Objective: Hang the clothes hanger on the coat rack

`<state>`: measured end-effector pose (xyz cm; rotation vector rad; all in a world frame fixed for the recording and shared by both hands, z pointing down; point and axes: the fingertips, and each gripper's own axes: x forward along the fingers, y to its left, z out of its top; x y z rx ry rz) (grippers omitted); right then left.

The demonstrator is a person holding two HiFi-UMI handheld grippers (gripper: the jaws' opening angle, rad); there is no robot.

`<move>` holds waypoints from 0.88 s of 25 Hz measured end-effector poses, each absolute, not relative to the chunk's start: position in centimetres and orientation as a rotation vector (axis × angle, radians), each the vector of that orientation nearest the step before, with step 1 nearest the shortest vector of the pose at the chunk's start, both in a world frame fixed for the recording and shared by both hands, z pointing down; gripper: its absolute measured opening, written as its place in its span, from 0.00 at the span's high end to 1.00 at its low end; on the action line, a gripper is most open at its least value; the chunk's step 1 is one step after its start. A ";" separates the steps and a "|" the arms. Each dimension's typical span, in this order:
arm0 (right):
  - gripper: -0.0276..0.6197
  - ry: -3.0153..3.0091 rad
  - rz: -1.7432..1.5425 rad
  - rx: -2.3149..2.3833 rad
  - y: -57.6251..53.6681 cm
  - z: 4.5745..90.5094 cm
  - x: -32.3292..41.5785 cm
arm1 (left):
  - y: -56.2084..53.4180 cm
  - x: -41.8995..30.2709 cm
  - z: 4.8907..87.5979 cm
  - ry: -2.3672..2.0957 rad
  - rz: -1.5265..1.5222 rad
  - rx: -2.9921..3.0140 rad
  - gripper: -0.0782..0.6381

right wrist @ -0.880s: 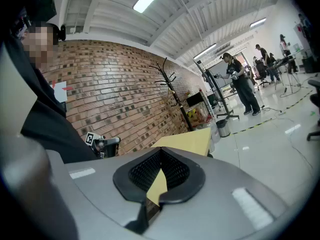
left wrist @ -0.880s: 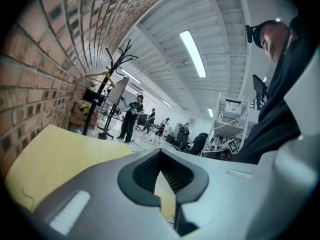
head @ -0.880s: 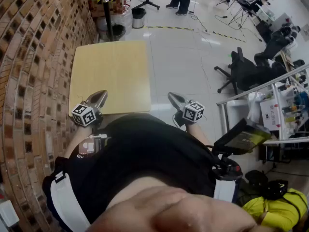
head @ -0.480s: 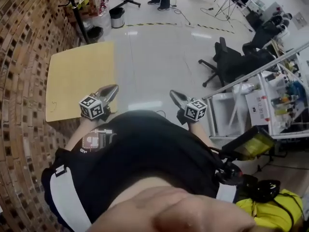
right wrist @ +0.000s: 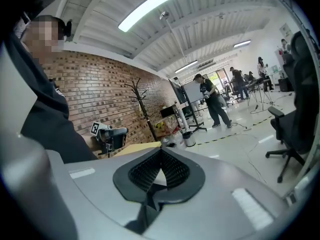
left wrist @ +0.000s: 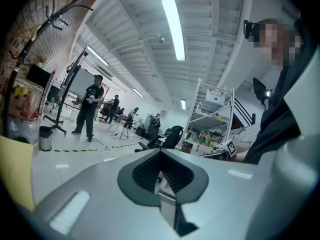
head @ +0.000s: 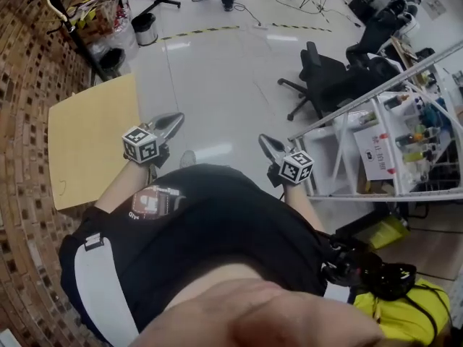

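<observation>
The black coat rack stands against the brick wall, beyond the yellow table. Its branched top shows at the upper left of the left gripper view, and its pole at the top left of the head view. No clothes hanger shows in any view. My left gripper is held in front of my body, shut and empty. Shut and empty too, my right gripper is level with it on the right. Both point out over the white floor, away from the table.
A black office chair stands on the floor ahead right, next to a metal shelf rack holding bottles. A small bin sits near the coat rack. A person stands further back among tripods.
The head view has swung to the right. The yellow table has slid to the left edge, and the chair and shelf rack have come further in. Both grippers stay shut in front of my body.
</observation>
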<state>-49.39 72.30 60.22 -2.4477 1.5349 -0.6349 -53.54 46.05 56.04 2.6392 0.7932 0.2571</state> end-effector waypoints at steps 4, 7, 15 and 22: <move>0.94 1.458 -0.662 -2.501 73.1 60.9 -45.0 | 45.6 -46.8 57.4 0.841 0.255 2.589 0.90; 0.94 1.413 -0.677 -2.538 71.9 60.8 -40.2 | 43.9 -41.0 57.9 0.880 0.229 2.558 0.90; 0.94 1.414 -0.593 -2.563 63.8 58.0 -24.4 | 33.6 -27.9 57.8 0.829 0.190 2.578 0.90; 0.94 1.597 -0.622 -2.435 54.1 57.6 -13.7 | 23.6 -22.4 56.9 0.598 0.162 2.655 0.90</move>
